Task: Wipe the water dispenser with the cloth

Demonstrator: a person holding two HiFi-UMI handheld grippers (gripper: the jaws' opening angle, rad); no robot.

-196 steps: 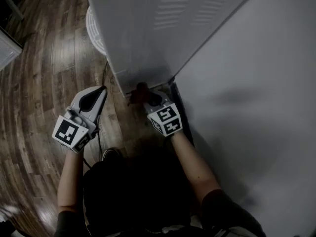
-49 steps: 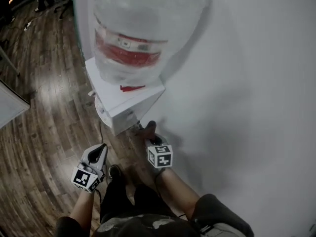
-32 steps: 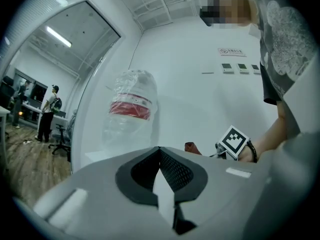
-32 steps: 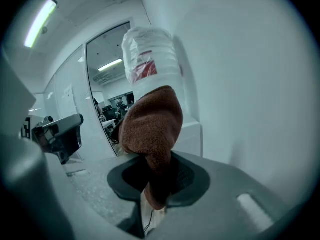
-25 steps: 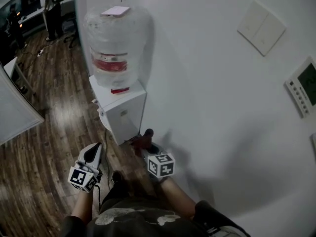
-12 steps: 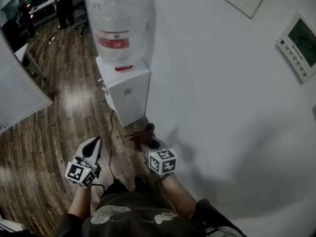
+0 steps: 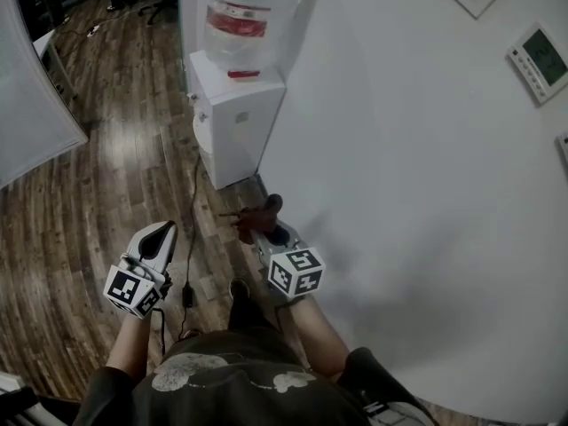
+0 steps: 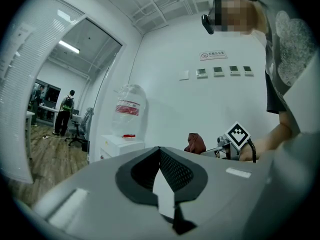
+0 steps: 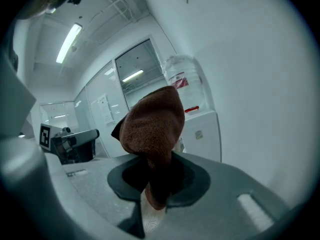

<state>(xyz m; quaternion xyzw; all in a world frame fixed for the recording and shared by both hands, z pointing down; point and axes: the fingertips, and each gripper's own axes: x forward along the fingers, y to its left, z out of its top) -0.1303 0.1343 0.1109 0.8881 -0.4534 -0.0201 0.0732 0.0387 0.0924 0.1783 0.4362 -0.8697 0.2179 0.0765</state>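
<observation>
At centre frame, the right hand-held gripper (image 7: 264,223) clamps a bunched brown fleecy cloth (image 7: 256,213). At lower left, the left hand-held gripper (image 7: 164,232) is closed and empty. At top centre stands a white boxy water dispenser (image 7: 236,122).

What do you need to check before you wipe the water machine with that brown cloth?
1. Brown fuzzy cloth pinched firmly in the right gripper jaws: ok.
2. Left gripper jaws together and empty: ok.
3. Cloth touching the white box-shaped water dispenser: not ok, the dispenser stands apart, farther ahead.
4. Thin black cable out of the way: not ok, it trails along the floor toward the person.
5. Cloth clean and damp: cannot tell.
</observation>
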